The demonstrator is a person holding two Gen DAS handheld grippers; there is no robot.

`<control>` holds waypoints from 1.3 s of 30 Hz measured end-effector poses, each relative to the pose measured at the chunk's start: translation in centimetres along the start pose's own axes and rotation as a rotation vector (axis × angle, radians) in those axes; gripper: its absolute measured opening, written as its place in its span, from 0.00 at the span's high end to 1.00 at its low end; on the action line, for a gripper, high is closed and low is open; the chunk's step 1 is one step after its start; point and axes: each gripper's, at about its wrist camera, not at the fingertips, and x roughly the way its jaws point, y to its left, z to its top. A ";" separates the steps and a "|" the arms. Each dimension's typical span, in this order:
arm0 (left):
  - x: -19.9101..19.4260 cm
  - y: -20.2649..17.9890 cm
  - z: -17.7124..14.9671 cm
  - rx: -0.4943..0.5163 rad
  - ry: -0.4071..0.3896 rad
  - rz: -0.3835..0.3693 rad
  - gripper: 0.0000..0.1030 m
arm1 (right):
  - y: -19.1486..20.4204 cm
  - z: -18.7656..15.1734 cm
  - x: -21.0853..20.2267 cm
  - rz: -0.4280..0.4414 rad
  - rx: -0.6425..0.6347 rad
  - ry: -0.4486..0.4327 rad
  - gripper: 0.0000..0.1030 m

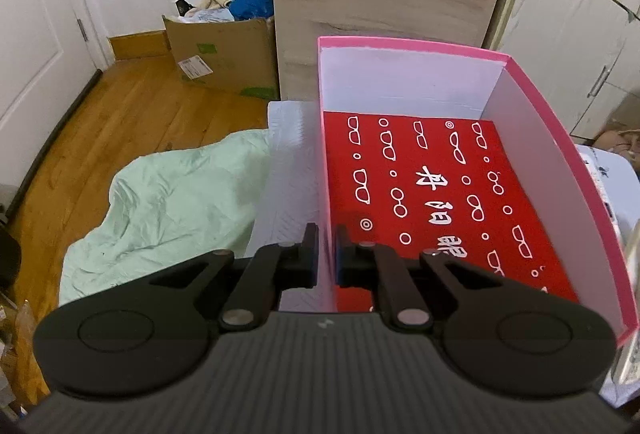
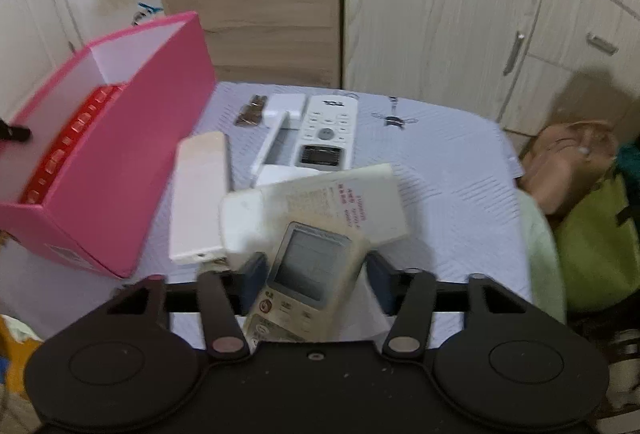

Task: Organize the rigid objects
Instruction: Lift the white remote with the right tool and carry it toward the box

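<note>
The pink box (image 1: 408, 169) stands at the left edge of the surface (image 2: 452, 169), its floor covered by a red printed liner and otherwise bare. The left tool (image 1: 327, 254) is clenched on the box's near-left wall, one finger on either side of it. In the right wrist view the box looks tipped; if that thin wall bends or slips out of the pinch, the box could tilt further or slide off the left edge.

The right tool (image 2: 312, 274) has its jaws spread around a grey-screened remote (image 2: 306, 274), near the front edge. Blur hides whether the pads press on it; a loose hold would let it drop onto the white remote (image 2: 320, 209) beneath.

Only the right wrist view shows the remaining items: a slim white bar (image 2: 198, 197), a white phone (image 2: 326, 131) at the far edge. Only the left wrist view shows the box's bare interior.
</note>
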 end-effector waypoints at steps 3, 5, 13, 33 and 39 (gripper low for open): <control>-0.2 -0.5 -0.1 0.018 -0.002 0.015 0.97 | 0.6 -0.7 -0.5 -0.019 -0.025 0.007 0.26; -0.3 -0.3 -0.1 0.004 0.000 0.005 0.96 | 0.9 -1.4 -1.1 -0.023 -0.037 -0.004 0.21; 0.0 0.7 0.1 -0.040 0.001 -0.021 0.97 | 0.4 -2.5 -0.3 -0.018 0.062 0.080 0.16; -0.1 0.6 -0.3 -0.032 -0.030 -0.023 0.97 | 0.3 -3.2 -0.1 0.157 0.157 0.090 0.48; -0.3 0.8 -0.3 -0.040 -0.026 -0.040 0.96 | 0.0 -3.0 -0.5 0.247 0.208 0.072 0.49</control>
